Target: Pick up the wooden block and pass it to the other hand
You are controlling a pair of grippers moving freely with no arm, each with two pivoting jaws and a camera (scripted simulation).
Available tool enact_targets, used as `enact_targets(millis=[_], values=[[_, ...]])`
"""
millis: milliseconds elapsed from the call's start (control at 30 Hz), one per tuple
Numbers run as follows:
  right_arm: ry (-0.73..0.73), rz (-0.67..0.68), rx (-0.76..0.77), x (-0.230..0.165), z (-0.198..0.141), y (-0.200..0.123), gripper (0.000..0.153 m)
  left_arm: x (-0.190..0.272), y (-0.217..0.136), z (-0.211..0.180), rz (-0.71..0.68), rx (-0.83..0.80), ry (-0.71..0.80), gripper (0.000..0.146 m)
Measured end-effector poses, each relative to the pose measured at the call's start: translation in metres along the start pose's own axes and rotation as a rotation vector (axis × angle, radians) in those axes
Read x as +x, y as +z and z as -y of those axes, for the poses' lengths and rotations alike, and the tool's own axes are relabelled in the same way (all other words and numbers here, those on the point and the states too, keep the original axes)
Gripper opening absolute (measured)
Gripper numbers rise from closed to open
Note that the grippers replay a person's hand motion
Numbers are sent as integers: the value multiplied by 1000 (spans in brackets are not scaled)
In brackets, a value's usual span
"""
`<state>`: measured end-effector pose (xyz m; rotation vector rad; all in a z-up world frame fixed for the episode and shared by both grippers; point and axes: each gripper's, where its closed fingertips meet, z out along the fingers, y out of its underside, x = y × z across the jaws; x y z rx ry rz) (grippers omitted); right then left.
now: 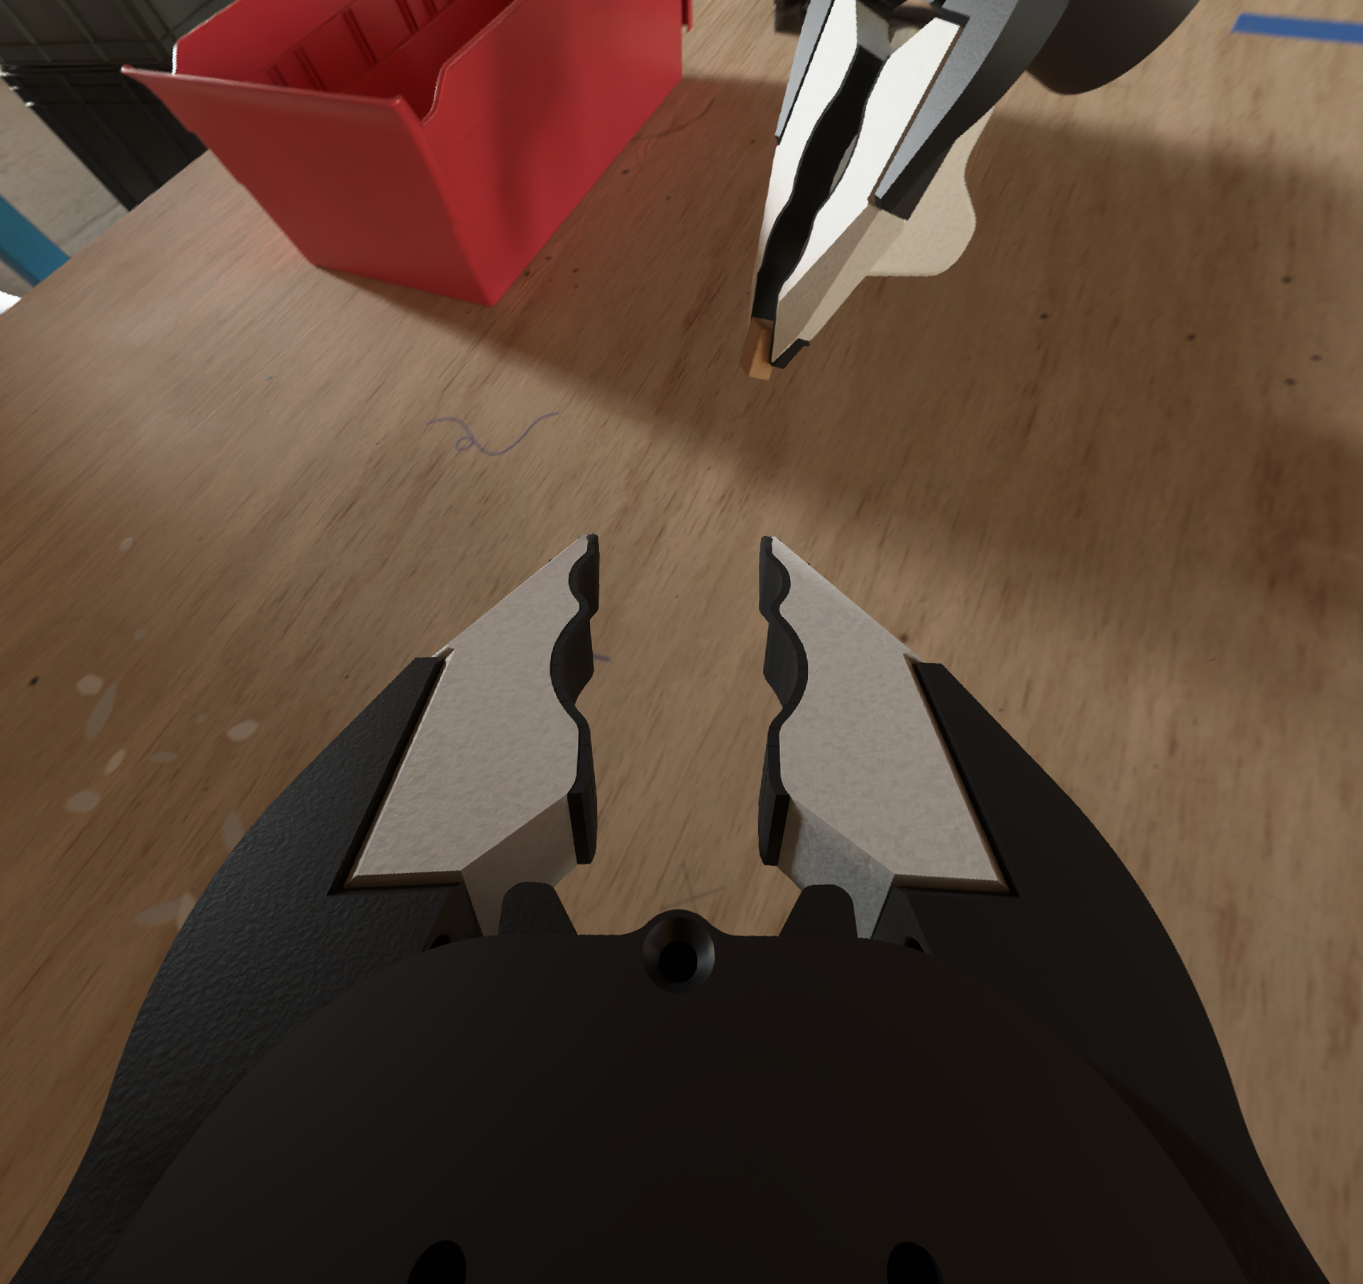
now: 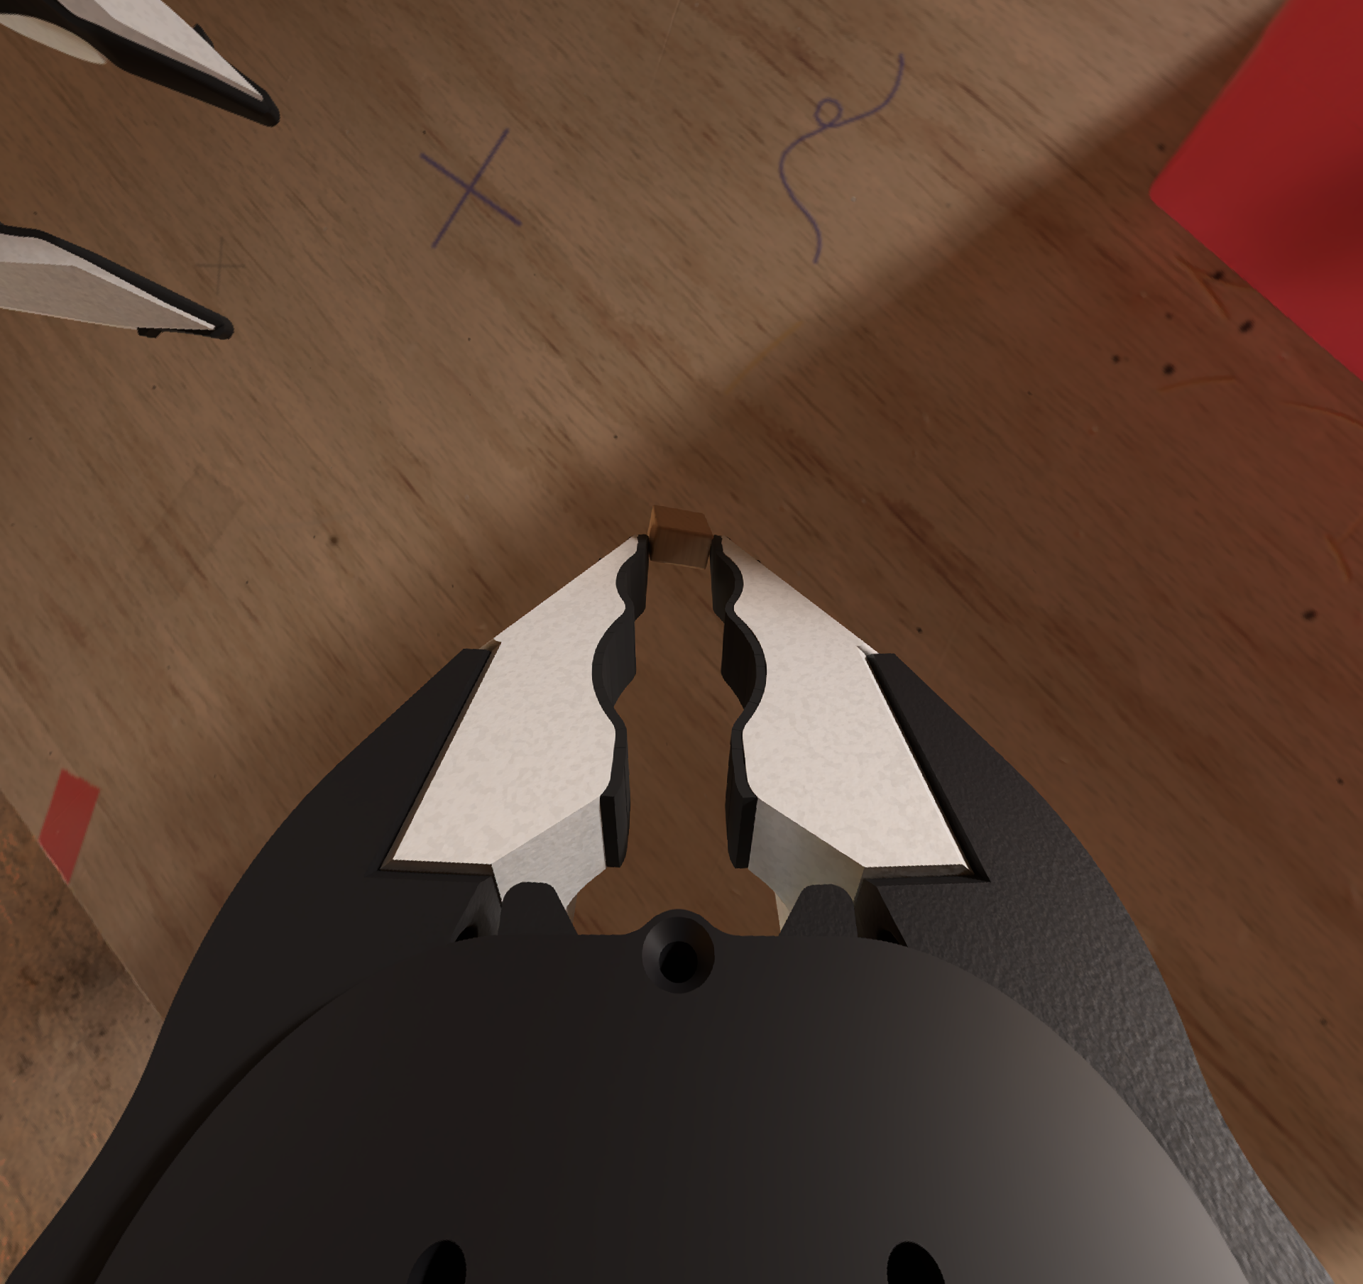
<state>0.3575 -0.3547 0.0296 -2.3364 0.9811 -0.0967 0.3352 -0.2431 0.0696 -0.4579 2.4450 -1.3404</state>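
The right claw (image 2: 678, 548) pinches the little wooden block (image 2: 680, 544) at its very tips. The left claw (image 1: 678, 548) is open wide and holds nothing. A red box (image 1: 442, 105) sits on the table (image 1: 295, 474) ahead of it, to the left.

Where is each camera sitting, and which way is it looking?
Left wrist view: sits on the left gripper, looking forward over its open jaws at the wooden table, the red bin and the right gripper beyond.
Right wrist view: sits on the right gripper, looking down along its jaws, shut on the wooden block; the left gripper's fingertips show at the upper left.
Both share: the block, the table, the red bin and a blue pen squiggle.
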Motion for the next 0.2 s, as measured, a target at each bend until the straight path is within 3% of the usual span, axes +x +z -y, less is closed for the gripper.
enact_targets(millis=[200], values=[[-31,-59,-43,-5,8,20,16,-4,0,-9,-9,-8,-20,39]])
